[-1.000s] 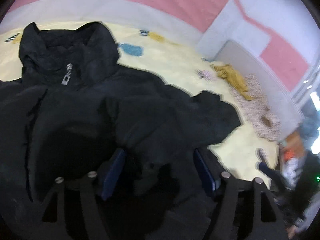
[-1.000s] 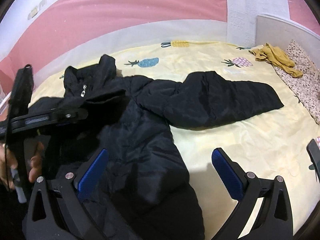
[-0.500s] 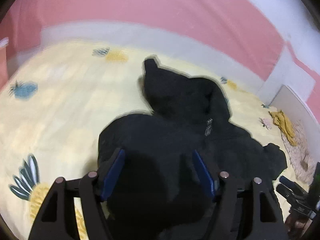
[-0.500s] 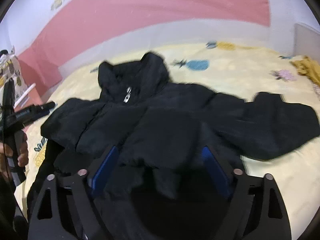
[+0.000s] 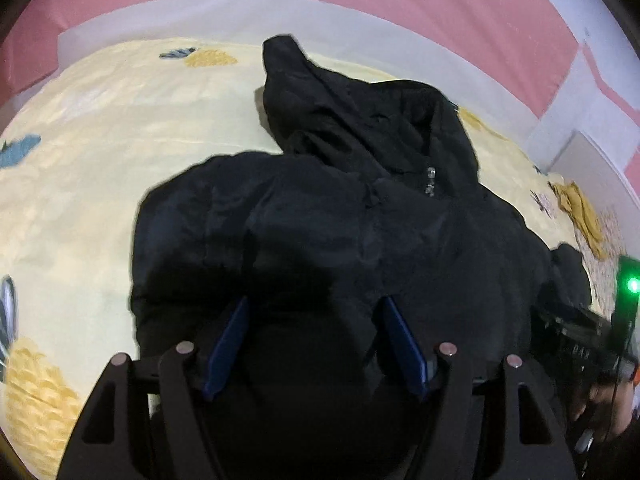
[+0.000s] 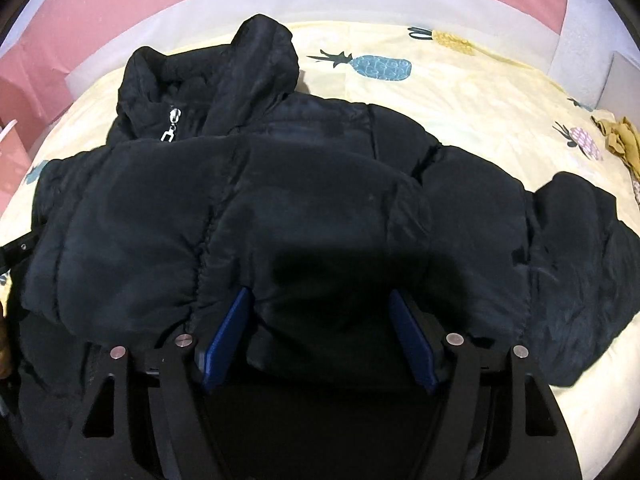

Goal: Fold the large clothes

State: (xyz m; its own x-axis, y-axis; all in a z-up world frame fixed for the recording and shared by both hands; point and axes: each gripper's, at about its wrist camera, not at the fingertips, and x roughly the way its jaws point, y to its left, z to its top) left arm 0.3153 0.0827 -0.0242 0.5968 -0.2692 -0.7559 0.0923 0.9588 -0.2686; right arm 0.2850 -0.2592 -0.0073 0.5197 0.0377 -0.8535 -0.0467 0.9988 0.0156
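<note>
A black puffer jacket (image 6: pixel 304 208) is spread on the yellow bed sheet (image 6: pixel 472 92), one sleeve (image 6: pixel 580 264) left out for folding. Bunched padding is bracketed by the closing right gripper (image 6: pixel 320 332) and seemingly pinched by the left gripper (image 5: pixel 312 340).

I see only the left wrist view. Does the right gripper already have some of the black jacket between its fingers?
Observer: Yes. The right gripper has just been closing its jaws, and a puffy fold of the black jacket fills the gap.
Operator: And further to the right?
Observer: The sleeve lies spread out on the yellow sheet, not folded in.
Operator: And at the top?
Observer: A blue pineapple print on the sheet, right of the collar.
</note>
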